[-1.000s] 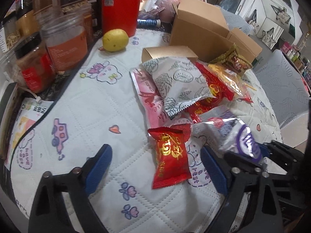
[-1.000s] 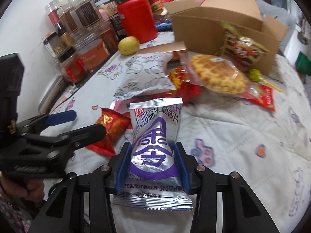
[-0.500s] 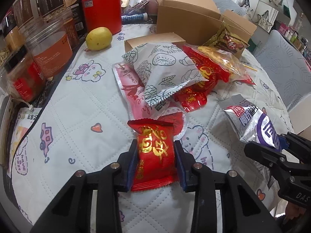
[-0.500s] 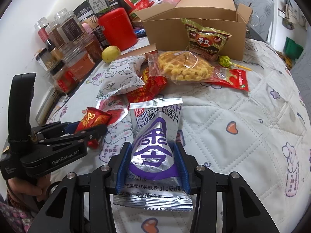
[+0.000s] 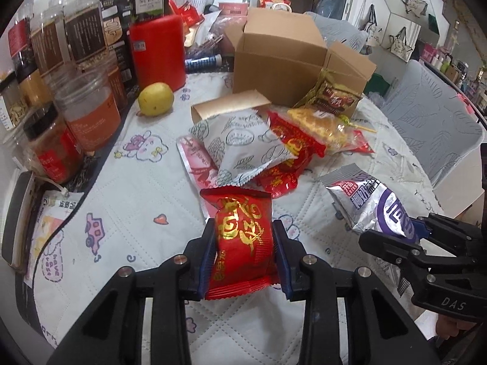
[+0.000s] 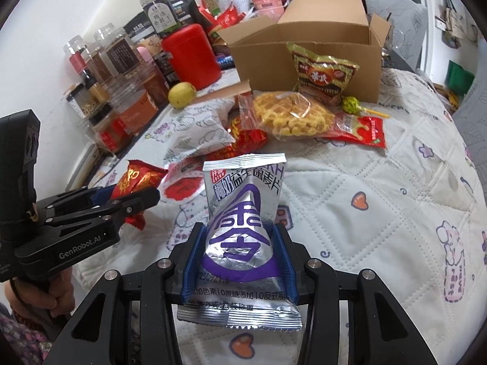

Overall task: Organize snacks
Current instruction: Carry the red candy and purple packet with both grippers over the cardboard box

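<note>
Now each hand-held gripper carries one snack clear of the quilted surface [image 6: 380,182]: the left hand-held gripper [image 5: 243,258] pinches a red packet [image 5: 240,240], the right hand-held gripper [image 6: 239,261] clamps a silver-purple pouch [image 6: 243,213]. Both are gripped mid-body, likely for dropping into the open cardboard box [image 6: 304,45] behind the remaining pile.

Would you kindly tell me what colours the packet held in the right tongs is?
The foil snack packet is silver with purple lettering, clearest in the right wrist view.
</note>
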Tool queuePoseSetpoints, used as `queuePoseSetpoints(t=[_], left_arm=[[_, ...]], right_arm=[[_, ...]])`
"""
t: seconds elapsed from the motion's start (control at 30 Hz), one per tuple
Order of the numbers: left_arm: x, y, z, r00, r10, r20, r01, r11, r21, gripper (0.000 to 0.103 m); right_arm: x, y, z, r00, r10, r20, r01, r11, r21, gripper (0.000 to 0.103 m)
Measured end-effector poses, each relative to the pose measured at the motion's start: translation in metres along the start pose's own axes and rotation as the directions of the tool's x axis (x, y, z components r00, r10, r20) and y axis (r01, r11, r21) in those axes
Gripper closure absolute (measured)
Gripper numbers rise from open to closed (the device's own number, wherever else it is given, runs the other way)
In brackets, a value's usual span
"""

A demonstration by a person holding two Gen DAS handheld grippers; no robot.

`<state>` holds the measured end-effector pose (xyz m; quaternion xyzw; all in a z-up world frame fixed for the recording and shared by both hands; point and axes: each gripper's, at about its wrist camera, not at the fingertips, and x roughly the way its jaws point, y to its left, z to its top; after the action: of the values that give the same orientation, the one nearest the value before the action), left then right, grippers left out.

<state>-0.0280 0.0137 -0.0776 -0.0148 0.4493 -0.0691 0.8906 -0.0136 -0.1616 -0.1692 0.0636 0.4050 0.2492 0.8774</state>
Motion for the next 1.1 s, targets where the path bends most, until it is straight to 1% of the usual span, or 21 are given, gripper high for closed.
queuePoseSetpoints(t=[0.27, 0.3, 0.57, 0.87, 1.1], left_arm=[[-0.017, -0.011, 0.024, 0.996, -0.034, 0.077, 0.032, 0.999, 0.034, 0.068], [-0.018, -0.013, 0.028, 0.995, -0.041, 0.087, 0.038, 0.999, 0.039, 0.068], [-0.027, -0.027, 0.058, 0.985, -0.081, 0.153, 0.07, 0.994, 0.079, 0.068], [-0.032, -0.037, 0.096, 0.968, -0.105, 0.226, 0.081, 0.99, 0.112, 0.068], [-0.024, -0.043, 0.128, 0.957, -0.116, 0.265, 0.086, 0.989, 0.122, 0.068]], right_arm=[[-0.02, 0.004, 0.016, 0.998, 0.009, 0.056, -0.007, 1.0, -0.03, 0.059], [-0.022, 0.005, 0.019, 0.99, 0.065, 0.124, -0.06, 0.997, -0.046, 0.059], [-0.037, 0.006, 0.046, 0.981, 0.069, 0.183, -0.056, 0.996, -0.074, 0.059], [-0.049, -0.002, 0.08, 0.967, 0.033, 0.253, -0.011, 0.996, -0.089, 0.059], [-0.051, -0.012, 0.105, 0.96, 0.005, 0.28, 0.021, 0.996, -0.091, 0.059]])
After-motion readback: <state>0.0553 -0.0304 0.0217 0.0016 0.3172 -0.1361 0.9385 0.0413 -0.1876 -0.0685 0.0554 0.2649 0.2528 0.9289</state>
